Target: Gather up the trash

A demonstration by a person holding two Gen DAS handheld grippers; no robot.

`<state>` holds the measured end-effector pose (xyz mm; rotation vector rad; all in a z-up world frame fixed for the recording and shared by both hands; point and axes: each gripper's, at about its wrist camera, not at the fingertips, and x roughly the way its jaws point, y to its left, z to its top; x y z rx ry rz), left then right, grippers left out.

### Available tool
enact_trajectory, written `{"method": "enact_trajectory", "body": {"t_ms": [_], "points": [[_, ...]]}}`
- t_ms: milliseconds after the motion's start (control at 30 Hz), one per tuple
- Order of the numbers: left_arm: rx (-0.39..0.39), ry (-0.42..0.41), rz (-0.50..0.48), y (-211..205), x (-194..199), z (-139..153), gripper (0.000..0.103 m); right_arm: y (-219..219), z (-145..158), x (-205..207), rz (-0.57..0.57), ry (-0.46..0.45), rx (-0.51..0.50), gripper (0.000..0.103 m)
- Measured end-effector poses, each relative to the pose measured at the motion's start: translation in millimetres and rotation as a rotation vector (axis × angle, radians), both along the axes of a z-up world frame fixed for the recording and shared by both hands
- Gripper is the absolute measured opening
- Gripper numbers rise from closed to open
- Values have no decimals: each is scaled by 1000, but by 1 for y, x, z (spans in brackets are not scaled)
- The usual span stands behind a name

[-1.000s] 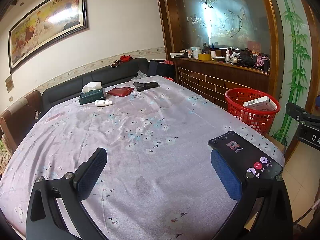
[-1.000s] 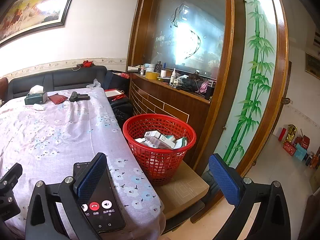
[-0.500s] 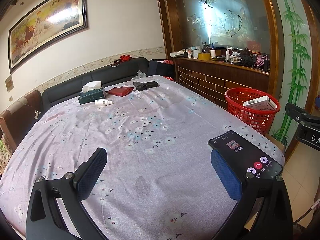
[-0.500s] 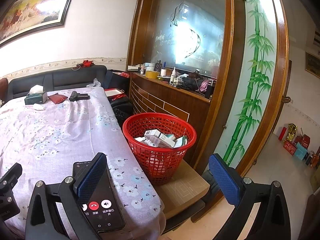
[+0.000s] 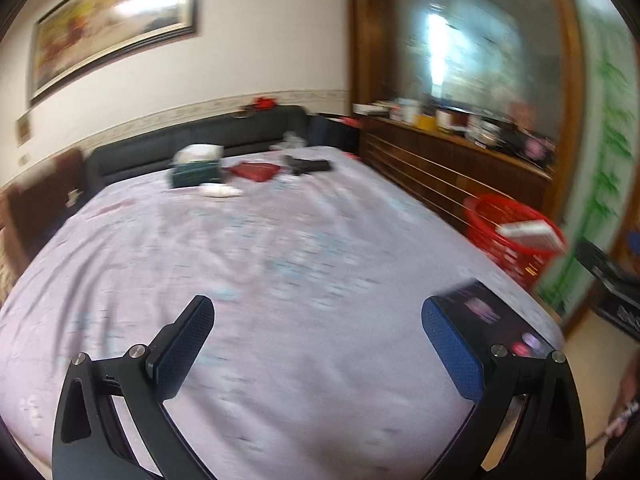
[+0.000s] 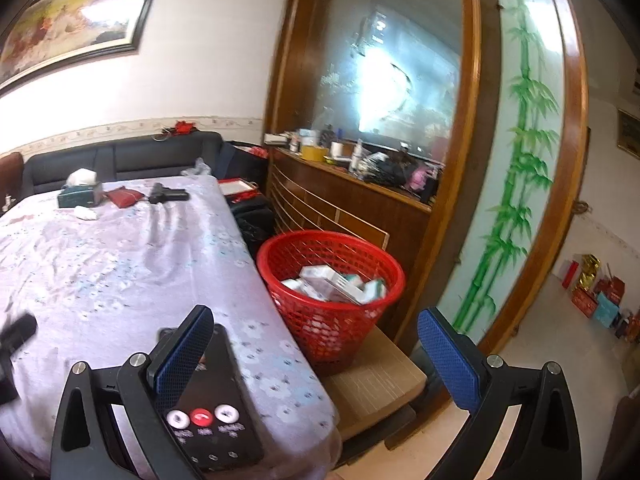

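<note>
A red mesh basket (image 6: 332, 288) (image 5: 508, 236) stands on a low wooden stool beside the table's right edge and holds several white and green boxes (image 6: 332, 280). At the far end of the table lie a small white bottle (image 5: 220, 191) (image 6: 86, 213), a green tissue box (image 5: 194, 172), a red pouch (image 5: 256, 171) and a black object (image 5: 308, 165). My left gripper (image 5: 318, 340) hovers open over the near part of the floral cloth, holding nothing. My right gripper (image 6: 316, 348) is open and empty above the table's near right corner, in front of the basket.
A phone (image 6: 212, 412) (image 5: 496, 324) with a call screen lies on the table's near right corner. A dark sofa (image 5: 200, 140) runs behind the table. A wooden counter (image 6: 352, 196) with clutter stands right of it. Boxes (image 6: 596, 296) sit on the floor far right.
Both views are now blurred by motion. The left view has tilted and shifted, with the basket lower and further right. The right view has swung slightly, showing the phone more centrally.
</note>
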<state>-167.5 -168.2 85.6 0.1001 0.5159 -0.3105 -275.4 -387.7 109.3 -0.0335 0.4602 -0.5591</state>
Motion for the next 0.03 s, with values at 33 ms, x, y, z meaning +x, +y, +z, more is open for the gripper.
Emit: {"method": "enact_trajectory", "body": {"t_ms": [33], "points": [[5, -10, 41, 11, 6, 3, 103, 8, 4, 5, 35, -2, -6, 103]]}}
